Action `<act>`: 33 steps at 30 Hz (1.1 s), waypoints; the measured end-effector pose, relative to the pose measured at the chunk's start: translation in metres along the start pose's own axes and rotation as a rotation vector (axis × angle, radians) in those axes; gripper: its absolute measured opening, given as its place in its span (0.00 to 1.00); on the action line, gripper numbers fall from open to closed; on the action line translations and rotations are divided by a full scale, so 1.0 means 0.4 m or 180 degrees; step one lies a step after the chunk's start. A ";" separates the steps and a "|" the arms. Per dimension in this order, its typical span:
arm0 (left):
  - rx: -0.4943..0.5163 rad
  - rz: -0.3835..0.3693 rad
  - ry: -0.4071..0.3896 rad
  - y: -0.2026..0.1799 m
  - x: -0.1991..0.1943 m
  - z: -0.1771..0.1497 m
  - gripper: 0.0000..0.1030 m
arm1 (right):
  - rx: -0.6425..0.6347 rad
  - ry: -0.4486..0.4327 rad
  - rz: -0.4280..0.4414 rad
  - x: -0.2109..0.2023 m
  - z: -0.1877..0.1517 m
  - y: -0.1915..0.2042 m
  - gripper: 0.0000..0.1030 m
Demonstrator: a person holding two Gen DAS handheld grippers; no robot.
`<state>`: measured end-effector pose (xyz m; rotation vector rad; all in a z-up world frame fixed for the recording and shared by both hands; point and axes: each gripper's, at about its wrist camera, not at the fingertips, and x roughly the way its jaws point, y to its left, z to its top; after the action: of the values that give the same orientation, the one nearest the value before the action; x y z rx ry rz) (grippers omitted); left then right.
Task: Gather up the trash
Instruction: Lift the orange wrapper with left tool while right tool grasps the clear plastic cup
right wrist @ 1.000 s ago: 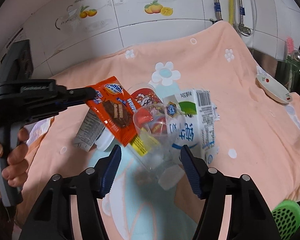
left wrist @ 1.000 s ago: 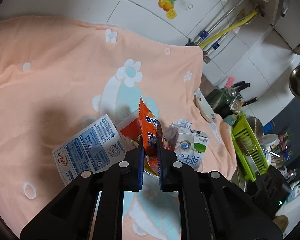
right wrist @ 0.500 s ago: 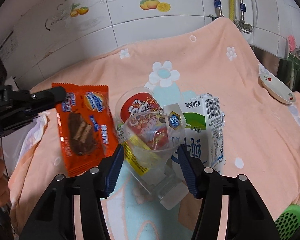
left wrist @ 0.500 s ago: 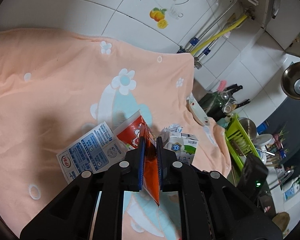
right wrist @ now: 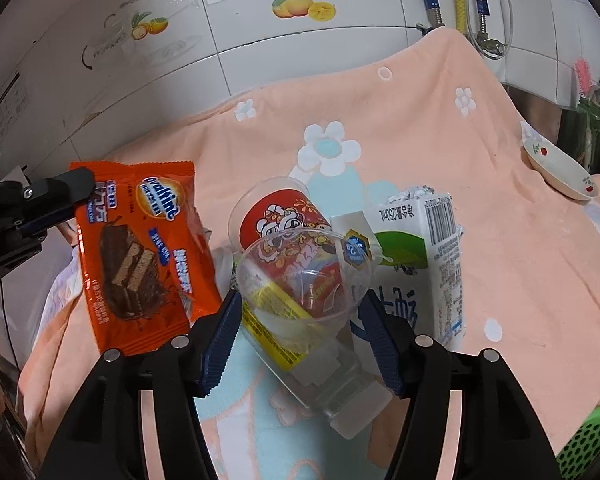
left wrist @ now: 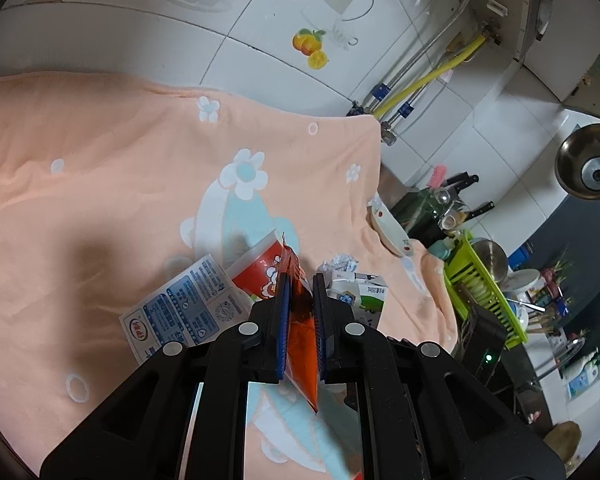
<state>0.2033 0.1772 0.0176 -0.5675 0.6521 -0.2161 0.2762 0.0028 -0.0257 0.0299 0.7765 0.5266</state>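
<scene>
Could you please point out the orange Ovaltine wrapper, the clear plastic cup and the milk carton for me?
orange Ovaltine wrapper (right wrist: 140, 256): right wrist view, on the printed chocolate wafer.
clear plastic cup (right wrist: 304, 276): right wrist view, on its transparent wall below the rim.
milk carton (right wrist: 424, 264): right wrist view, on the white front panel.

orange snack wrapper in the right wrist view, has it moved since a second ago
Yes. The orange snack wrapper, held by the left gripper, has swung left, off the red printed cup it overlapped.

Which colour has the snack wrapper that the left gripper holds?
Orange, with a chocolate wafer picture; the snack wrapper shows best in the right wrist view.
</scene>
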 end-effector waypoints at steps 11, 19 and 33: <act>0.0016 -0.0021 -0.0038 -0.008 -0.018 0.000 0.10 | 0.0005 -0.0052 -0.0004 -0.004 -0.007 0.006 0.55; 0.0081 -0.0098 -0.0038 -0.041 -0.031 -0.014 0.10 | -0.0083 -0.0185 0.0019 -0.087 -0.029 0.017 0.55; 0.0285 -0.0299 0.0050 -0.163 -0.023 -0.075 0.10 | -0.0034 -0.0345 -0.0118 -0.258 -0.106 -0.050 0.55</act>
<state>0.1763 0.1138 0.0395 -0.5111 0.6286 -0.3365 0.1955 -0.0696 0.0076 0.0338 0.6673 0.4900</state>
